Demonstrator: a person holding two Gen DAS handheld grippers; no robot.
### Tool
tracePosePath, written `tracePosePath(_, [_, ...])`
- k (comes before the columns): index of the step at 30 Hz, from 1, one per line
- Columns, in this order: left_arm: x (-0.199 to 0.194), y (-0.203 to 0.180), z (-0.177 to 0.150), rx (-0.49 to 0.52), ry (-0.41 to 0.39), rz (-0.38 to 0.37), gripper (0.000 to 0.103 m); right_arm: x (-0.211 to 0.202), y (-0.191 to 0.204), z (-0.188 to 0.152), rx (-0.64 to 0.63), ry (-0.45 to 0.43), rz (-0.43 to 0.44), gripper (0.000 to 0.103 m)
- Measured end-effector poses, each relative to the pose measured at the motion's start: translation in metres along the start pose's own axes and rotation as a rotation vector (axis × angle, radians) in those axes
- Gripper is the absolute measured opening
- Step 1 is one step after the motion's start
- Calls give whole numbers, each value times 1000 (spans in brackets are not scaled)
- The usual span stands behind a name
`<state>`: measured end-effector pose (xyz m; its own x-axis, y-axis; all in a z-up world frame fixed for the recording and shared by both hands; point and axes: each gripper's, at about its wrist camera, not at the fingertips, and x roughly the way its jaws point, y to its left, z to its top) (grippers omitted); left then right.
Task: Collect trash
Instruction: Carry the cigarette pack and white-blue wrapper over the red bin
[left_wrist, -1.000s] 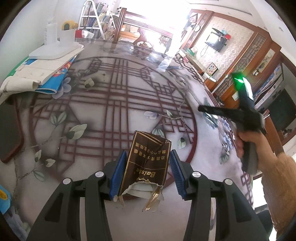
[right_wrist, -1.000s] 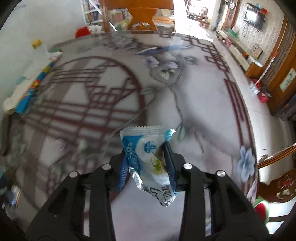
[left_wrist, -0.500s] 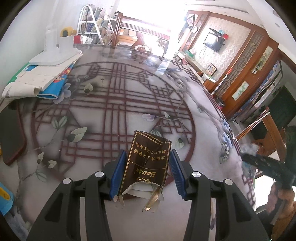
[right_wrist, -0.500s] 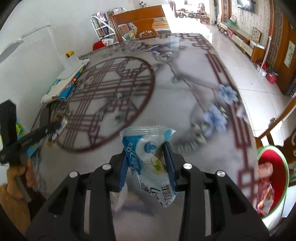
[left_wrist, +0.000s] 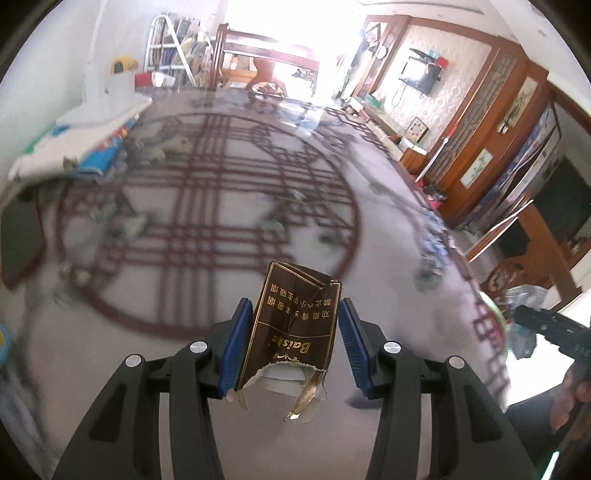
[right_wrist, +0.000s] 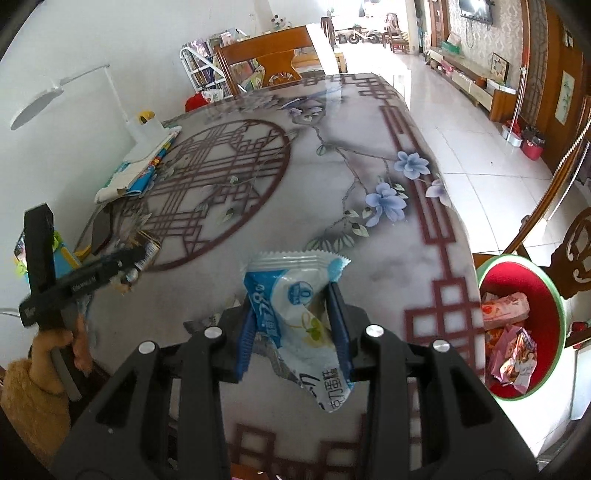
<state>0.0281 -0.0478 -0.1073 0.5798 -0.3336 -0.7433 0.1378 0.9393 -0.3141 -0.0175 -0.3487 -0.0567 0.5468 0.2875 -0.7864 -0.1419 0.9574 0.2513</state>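
My left gripper (left_wrist: 291, 314) is shut on a torn brown cigarette pack (left_wrist: 295, 328) with gold print, held above the patterned table (left_wrist: 221, 417). In the right wrist view this left gripper (right_wrist: 125, 258) shows at the left edge with the pack (right_wrist: 149, 251), gripped by a hand in a yellow sleeve. My right gripper (right_wrist: 291, 295) is shut on a blue and white snack wrapper (right_wrist: 291, 299) near the table's right edge. A red bin with a green rim (right_wrist: 558, 306) stands on the floor beside that edge and holds several wrappers. The right gripper (left_wrist: 543, 325) also appears at the right of the left wrist view.
Books and papers (right_wrist: 140, 173) lie at the table's far left under a white desk lamp (right_wrist: 40, 103). A dark flat device (left_wrist: 18, 236) lies at the left edge. Wooden chairs stand at the far end (right_wrist: 273, 55) and beside the bin (right_wrist: 576, 251).
My right gripper has swung with the wrapper toward the table's right edge, and the red bin has come into its view. The left gripper has slid rightward over the table, still holding the pack.
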Motion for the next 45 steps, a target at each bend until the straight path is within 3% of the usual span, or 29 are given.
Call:
tracePosePath(13, [-16, -99, 1, 77, -8, -137, 46, -48, -40, -12, 87, -102, 13, 36])
tracePosePath(20, [-17, -160, -2, 188, -14, -194, 46, -74, -78, -23, 161, -157, -11, 36])
tracePosePath(37, [37, -297, -7, 432, 52, -314, 46, -108, -198, -52, 413, -251, -129, 36])
tracePosePath(45, [68, -342, -13, 504, 90, -364, 46, -113, -244, -70, 524, -268, -177, 36])
